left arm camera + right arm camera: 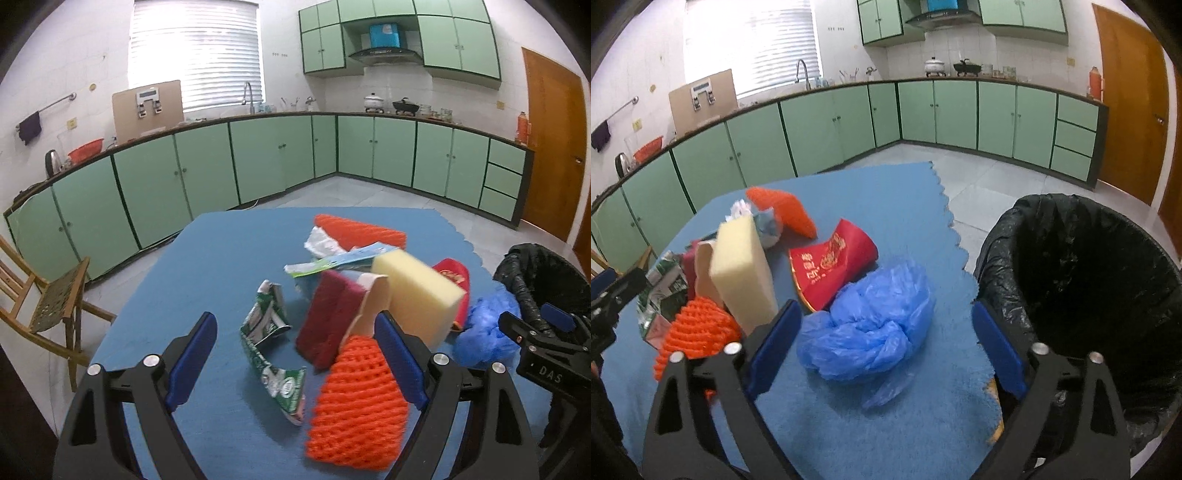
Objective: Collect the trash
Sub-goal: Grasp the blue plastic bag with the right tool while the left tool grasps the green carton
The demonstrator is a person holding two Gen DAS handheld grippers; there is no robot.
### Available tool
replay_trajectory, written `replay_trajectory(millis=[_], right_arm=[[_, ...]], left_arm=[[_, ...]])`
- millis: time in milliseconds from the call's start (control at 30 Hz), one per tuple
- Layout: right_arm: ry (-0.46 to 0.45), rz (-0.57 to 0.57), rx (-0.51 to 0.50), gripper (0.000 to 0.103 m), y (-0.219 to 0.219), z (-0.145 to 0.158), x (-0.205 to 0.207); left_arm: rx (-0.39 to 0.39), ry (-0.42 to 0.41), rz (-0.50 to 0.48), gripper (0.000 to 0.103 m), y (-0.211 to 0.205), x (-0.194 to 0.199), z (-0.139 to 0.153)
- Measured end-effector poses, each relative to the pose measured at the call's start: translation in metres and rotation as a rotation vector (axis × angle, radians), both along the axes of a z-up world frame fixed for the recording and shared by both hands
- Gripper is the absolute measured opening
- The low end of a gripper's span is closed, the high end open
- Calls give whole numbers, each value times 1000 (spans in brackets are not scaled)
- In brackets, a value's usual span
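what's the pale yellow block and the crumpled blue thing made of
Pale yellow block: likely foam sponge, with a matte, faintly porous face and soft edges.
Crumpled blue thing: looks like thin plastic film, translucent and glossy with sharp wrinkles, probably a bag.

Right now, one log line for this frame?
left gripper: open, over green wrapper | right gripper: open, over blue plastic bag | bin: beside table

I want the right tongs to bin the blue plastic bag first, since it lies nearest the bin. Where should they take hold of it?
Probably at the bunched, knotted middle of the blue plastic bag, coming from above and the near side. The folds pile highest there, while the thin flap at the near edge lies flat on the blue mat. The right tongs are open and already straddle it, with the lined bin just to the right.
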State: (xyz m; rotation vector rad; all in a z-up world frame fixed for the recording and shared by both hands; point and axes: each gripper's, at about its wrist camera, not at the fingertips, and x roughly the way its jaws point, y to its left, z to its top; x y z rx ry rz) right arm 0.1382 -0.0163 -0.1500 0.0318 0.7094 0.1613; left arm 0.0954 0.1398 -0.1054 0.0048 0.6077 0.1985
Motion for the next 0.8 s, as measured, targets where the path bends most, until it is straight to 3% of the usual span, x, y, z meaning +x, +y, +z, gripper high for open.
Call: replay_trajectory(millis=[200,367,533,633,800], right_arm=[[36,-5,-25,85,3,-11,10],[81,15,-39,78,7,-20,16],[129,81,-13,53,13,-26,18],[132,93,-8,42,15,-25,17],[125,118,7,38,16,-19,11]], left_arm=[[-22,44,22,86,10,10,-15],[-43,81,48,86,20,18,-28],[-81,104,65,84,30,25,-34],[-113,119,50,70,33,28,-37],[-147,137,34,33,39,27,-41]])
